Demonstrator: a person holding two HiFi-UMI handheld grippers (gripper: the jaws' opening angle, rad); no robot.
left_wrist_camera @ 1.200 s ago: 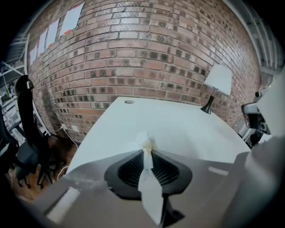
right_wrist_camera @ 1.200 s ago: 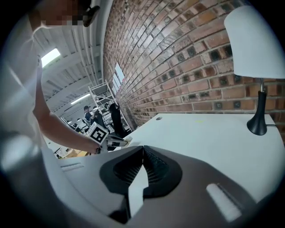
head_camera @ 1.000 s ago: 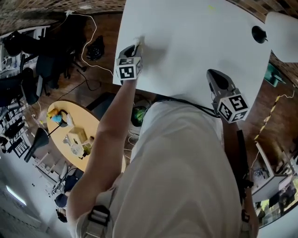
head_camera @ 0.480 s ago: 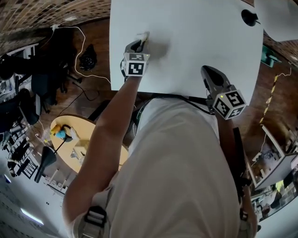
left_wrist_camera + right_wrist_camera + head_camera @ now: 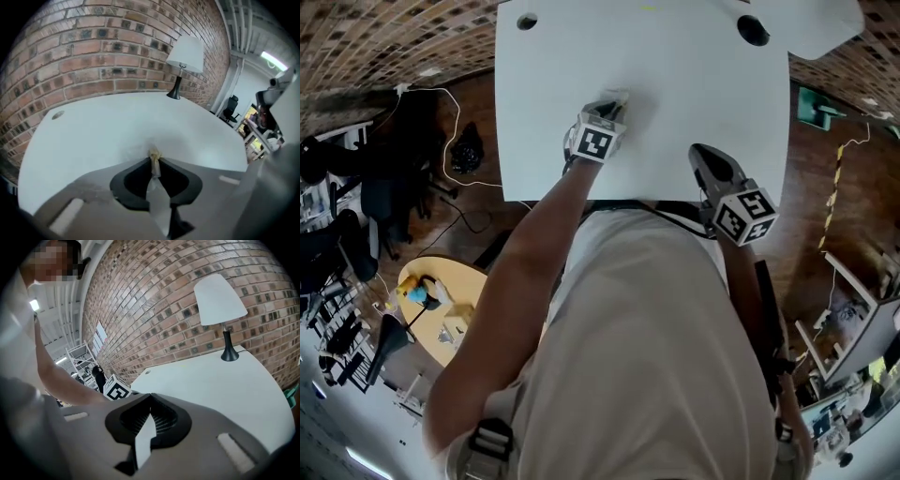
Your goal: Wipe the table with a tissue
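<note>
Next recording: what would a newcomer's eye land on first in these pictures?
The broad white table fills the top of the head view, and on it the left gripper is shut on a small crumpled tissue, held down at the surface. The right gripper hangs shut and empty at the table's near edge, and a white-shaded lamp stands at the far corner by the brick wall.

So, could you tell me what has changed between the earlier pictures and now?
The left gripper, shut on the tissue, has slid it across the table from the left edge toward the middle. Nothing was newly gripped or released. The right gripper stays shut and empty by the near edge, and the lamp has not moved.
</note>
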